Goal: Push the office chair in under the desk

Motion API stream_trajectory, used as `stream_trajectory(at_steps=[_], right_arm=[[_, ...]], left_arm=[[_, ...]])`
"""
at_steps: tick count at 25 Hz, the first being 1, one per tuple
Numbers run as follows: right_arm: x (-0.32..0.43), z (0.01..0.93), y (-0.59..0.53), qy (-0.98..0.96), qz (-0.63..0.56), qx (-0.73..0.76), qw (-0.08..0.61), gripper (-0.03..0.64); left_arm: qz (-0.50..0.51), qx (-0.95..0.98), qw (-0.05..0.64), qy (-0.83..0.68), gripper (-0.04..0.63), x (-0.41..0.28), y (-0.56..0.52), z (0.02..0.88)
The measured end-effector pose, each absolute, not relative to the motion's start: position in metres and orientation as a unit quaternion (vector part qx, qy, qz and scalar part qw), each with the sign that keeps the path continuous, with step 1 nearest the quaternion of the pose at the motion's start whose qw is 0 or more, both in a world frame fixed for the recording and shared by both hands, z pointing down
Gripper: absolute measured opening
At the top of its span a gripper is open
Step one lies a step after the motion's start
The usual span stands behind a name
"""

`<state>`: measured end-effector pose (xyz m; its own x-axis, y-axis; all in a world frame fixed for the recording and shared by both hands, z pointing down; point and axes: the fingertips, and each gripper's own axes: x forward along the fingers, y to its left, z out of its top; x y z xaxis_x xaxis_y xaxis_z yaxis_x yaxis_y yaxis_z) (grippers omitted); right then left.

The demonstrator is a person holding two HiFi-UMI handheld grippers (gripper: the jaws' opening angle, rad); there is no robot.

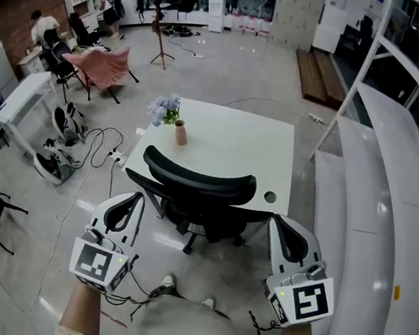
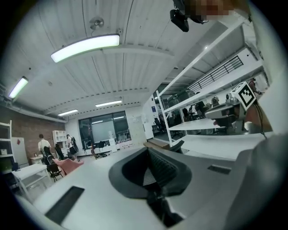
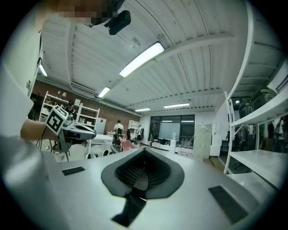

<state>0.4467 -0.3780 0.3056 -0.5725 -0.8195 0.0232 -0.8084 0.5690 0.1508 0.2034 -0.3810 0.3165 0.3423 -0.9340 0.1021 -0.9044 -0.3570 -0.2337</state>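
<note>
A black office chair point(image 1: 200, 183) stands at the near edge of the white desk point(image 1: 235, 140), its backrest toward me and its seat partly under the top. My left gripper point(image 1: 139, 196) hovers just left of the backrest, shut and empty. My right gripper point(image 1: 274, 220) is held just right of the chair, also shut with nothing in it. Neither visibly touches the chair. In the left gripper view the left gripper point(image 2: 148, 150) has its jaws together, pointing level across the room. The right gripper point(image 3: 143, 150) in the right gripper view shows the same.
A small vase point(image 1: 180, 133) with pale flowers point(image 1: 165, 109) stands on the desk's far left. White shelving point(image 1: 387, 191) runs along the right. Cables point(image 1: 99, 147) and a white side table point(image 1: 22, 97) lie left. People and chairs are far back left.
</note>
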Motion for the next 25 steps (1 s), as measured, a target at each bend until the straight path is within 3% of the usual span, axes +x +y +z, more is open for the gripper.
stream_trajectory(at_steps=[6, 25], right_arm=[[0.441, 0.288, -0.365, -0.893, -0.056, 0.446, 0.006, 0.006], [0.389, 0.282, -0.355, -0.878, -0.067, 0.472, 0.038, 0.006]], left_arm=[[-0.107, -0.813, 0.071, 0.568, 0.008, 0.2, -0.379, 0.306], [-0.1, -0.849, 0.122, 0.504, 0.008, 0.179, -0.369, 0.293]])
